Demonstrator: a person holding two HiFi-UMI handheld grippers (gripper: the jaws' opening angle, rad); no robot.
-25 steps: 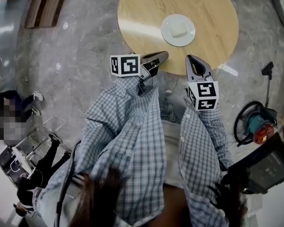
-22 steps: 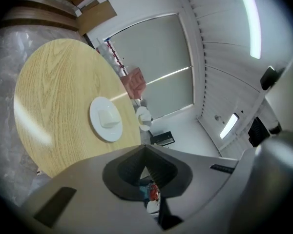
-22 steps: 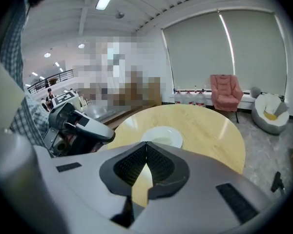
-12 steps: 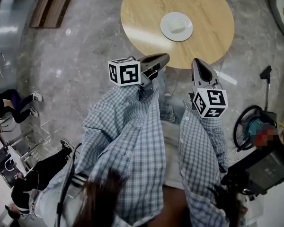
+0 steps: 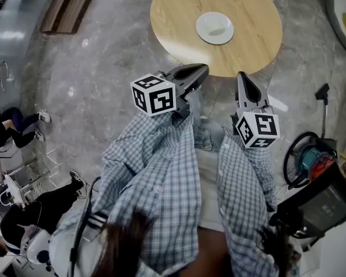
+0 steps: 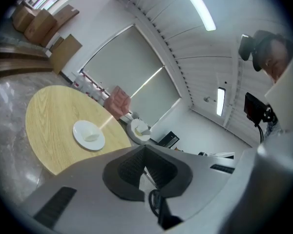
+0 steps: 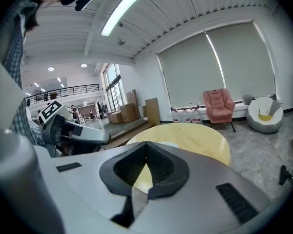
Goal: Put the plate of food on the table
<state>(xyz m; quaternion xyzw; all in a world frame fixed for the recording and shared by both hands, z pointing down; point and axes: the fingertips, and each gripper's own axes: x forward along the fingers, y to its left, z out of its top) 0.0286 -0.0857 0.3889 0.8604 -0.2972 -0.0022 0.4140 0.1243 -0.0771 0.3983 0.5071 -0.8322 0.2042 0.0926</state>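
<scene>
As the person draws back from the round table, the head view tells the story: over the last second the tabletop shrinks and slides up the picture, and both tools sink lower, closer to the checked shirt. The plate of food goes nowhere. It sits flat on the wood, a little beyond the table's middle, with a pale lump of food on it, and nothing touches it.

Look at the left gripper: its tip now only just overlaps the near rim of the table, well apart from the plate. Its own view confirms it, with the left gripper's jaws pressed together at the tip and nothing between them, and the plate small and distant out on the tabletop.

Same on the other side. The right gripper hangs over the grey floor just short of the table edge, and its view shows its jaws meeting too, empty, with the yellow tabletop beyond and the left gripper off to the side.

So my read: the delivery looks done. The plate is set down and released, both tools are closed on nothing and pulling clear, and there seems little left but to step away without bumping the table.
</scene>
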